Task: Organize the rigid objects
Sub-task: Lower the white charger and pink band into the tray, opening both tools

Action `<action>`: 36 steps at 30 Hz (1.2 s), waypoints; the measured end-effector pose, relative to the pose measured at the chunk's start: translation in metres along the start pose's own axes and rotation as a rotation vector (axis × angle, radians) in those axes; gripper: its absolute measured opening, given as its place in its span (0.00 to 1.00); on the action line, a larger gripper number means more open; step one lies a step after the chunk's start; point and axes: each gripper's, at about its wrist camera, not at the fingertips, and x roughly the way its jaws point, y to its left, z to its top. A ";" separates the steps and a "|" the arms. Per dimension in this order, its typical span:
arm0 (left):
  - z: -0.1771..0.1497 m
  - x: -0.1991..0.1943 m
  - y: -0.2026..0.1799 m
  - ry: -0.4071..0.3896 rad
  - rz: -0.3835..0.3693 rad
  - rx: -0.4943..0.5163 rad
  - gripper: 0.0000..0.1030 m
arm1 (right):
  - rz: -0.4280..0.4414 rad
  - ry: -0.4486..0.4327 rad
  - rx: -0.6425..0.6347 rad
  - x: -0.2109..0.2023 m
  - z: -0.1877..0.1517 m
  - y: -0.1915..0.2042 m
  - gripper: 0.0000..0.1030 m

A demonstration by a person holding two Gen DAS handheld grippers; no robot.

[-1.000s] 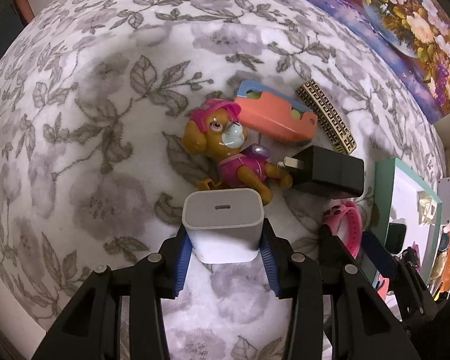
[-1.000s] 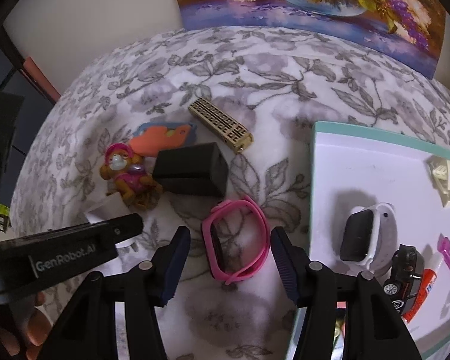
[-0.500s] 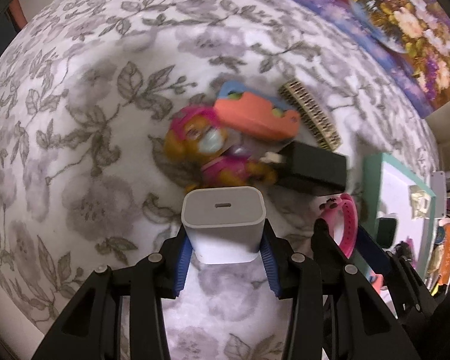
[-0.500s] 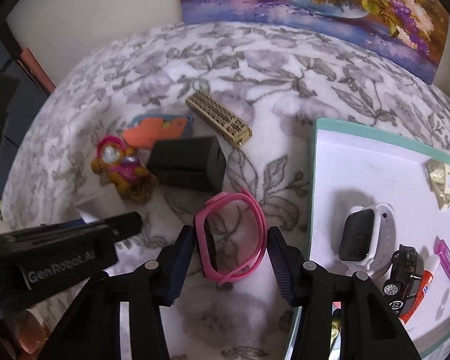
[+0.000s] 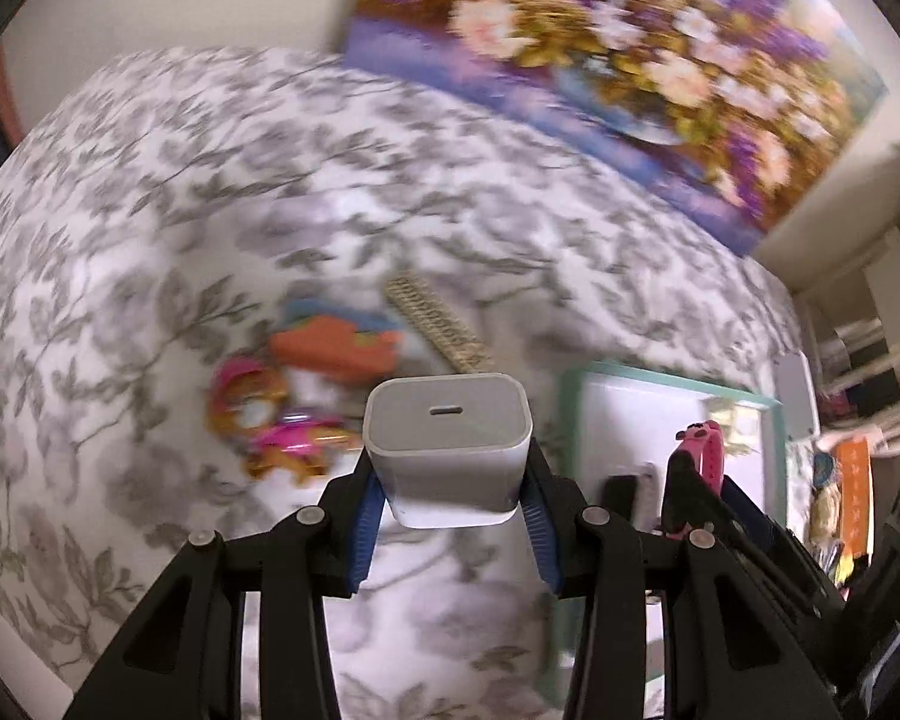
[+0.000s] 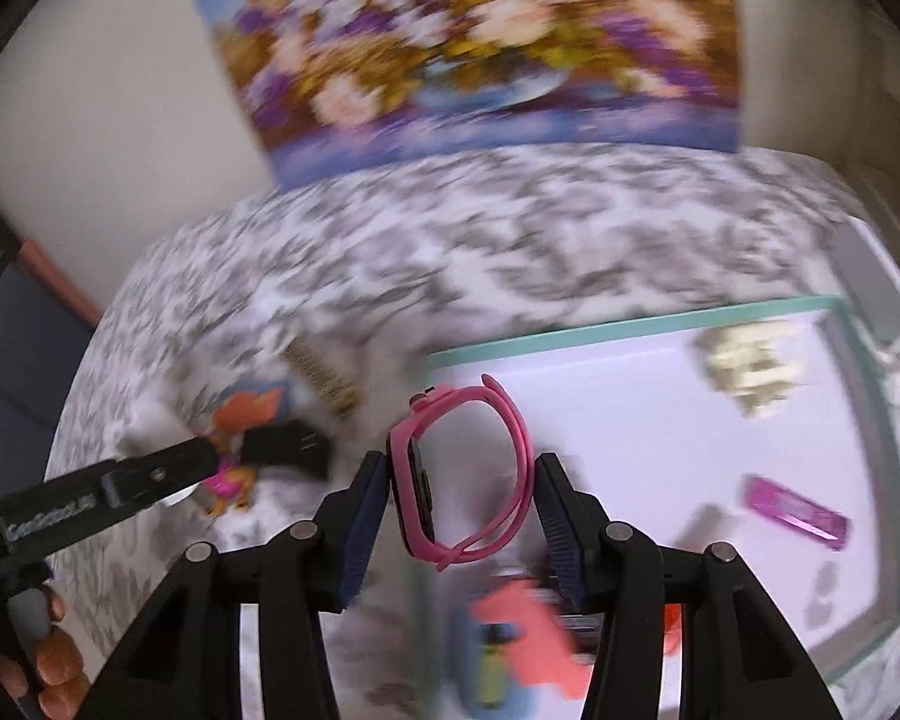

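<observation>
Floral bedspread (image 5: 150,240), one flower picture (image 5: 600,60) behind. Left gripper (image 5: 450,516) clamps one white charger (image 5: 450,450); right gripper (image 6: 459,516) clamps one pink watch (image 6: 468,468), above one teal-rimmed tray (image 6: 630,330). One dog toy (image 5: 270,426) lies on bedspread.

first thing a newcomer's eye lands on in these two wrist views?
Each gripper fills the foreground with a load: the left gripper clamps a white charger cube above the leaf-print cloth, and the right gripper carries a pink watch at the near edge of the teal-rimmed tray. Behind, the bright flower painting leans against the wall.
</observation>
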 end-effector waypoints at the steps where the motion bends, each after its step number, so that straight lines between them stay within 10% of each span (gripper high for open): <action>1: -0.001 -0.001 -0.010 -0.005 -0.004 0.021 0.43 | -0.014 -0.005 0.012 -0.002 0.000 -0.008 0.51; 18: -0.054 0.023 -0.158 0.018 -0.097 0.338 0.43 | -0.205 -0.012 0.301 -0.037 -0.026 -0.170 0.51; 36: -0.068 0.038 -0.176 0.066 -0.083 0.408 0.48 | -0.176 0.043 0.276 -0.025 -0.031 -0.170 0.53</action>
